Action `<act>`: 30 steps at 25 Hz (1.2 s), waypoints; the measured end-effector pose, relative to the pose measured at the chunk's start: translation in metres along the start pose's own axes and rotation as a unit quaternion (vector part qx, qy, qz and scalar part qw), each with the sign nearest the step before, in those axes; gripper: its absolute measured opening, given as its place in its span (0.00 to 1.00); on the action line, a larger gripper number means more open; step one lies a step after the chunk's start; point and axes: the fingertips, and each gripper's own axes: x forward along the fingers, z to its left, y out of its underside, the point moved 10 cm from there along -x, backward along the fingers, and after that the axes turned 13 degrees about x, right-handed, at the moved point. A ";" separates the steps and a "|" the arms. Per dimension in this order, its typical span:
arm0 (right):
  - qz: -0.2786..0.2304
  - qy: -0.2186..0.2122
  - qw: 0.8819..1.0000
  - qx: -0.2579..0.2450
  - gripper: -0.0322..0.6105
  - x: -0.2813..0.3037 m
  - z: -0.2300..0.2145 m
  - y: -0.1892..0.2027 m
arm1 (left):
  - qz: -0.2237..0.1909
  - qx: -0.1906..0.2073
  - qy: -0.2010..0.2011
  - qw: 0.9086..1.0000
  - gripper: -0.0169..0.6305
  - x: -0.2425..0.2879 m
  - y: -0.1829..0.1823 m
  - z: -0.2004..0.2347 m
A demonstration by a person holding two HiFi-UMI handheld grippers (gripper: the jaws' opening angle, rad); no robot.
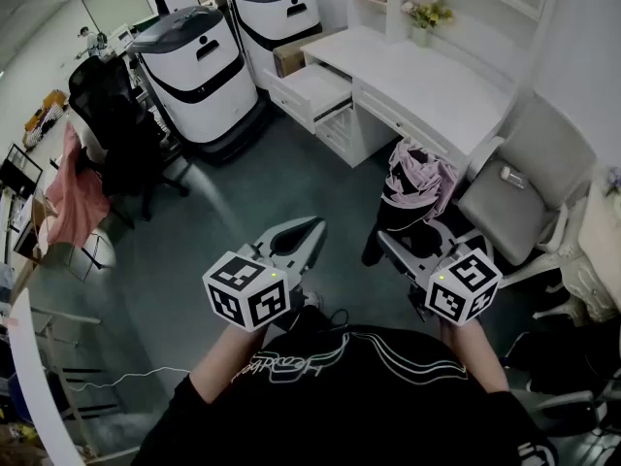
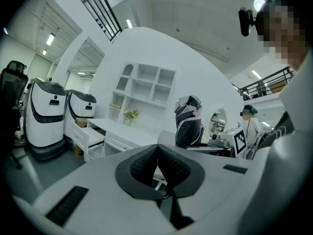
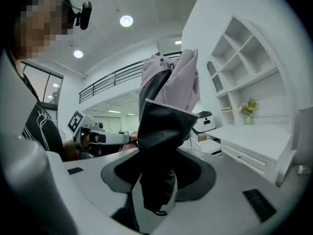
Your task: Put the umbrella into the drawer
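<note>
A folded black and pink umbrella point(image 1: 417, 187) stands upright in my right gripper point(image 1: 412, 236), which is shut on its lower black part. In the right gripper view the umbrella point(image 3: 166, 106) fills the middle, clamped between the jaws of that gripper point(image 3: 156, 175). My left gripper point(image 1: 309, 229) is held level beside it, shut and empty; its pads meet in the left gripper view point(image 2: 157, 153), where the umbrella point(image 2: 188, 121) shows to the right. The white desk point(image 1: 427, 76) lies ahead with a drawer point(image 1: 315, 90) pulled open at its left end, also in the left gripper view point(image 2: 90, 136).
Two white and black machines point(image 1: 194, 66) point(image 1: 277, 8) stand left of the desk, with a cardboard box point(image 1: 291, 56) by them. A grey chair point(image 1: 514, 197) is close on my right and a black office chair point(image 1: 116, 124) on the left. A flower vase point(image 1: 427, 13) sits on the desk.
</note>
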 end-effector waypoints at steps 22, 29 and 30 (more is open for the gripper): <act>0.015 0.019 0.999 0.042 0.37 0.086 -0.081 -0.013 | -0.003 -0.044 0.028 0.999 0.06 0.078 0.016 0.100; 0.028 0.028 0.998 0.054 0.37 0.186 -0.151 -0.054 | 0.007 -0.058 0.038 0.998 0.06 0.154 -0.002 0.211; 0.030 0.030 0.997 0.057 0.37 0.203 -0.162 -0.061 | 0.010 -0.062 0.040 0.997 0.06 0.166 -0.005 0.230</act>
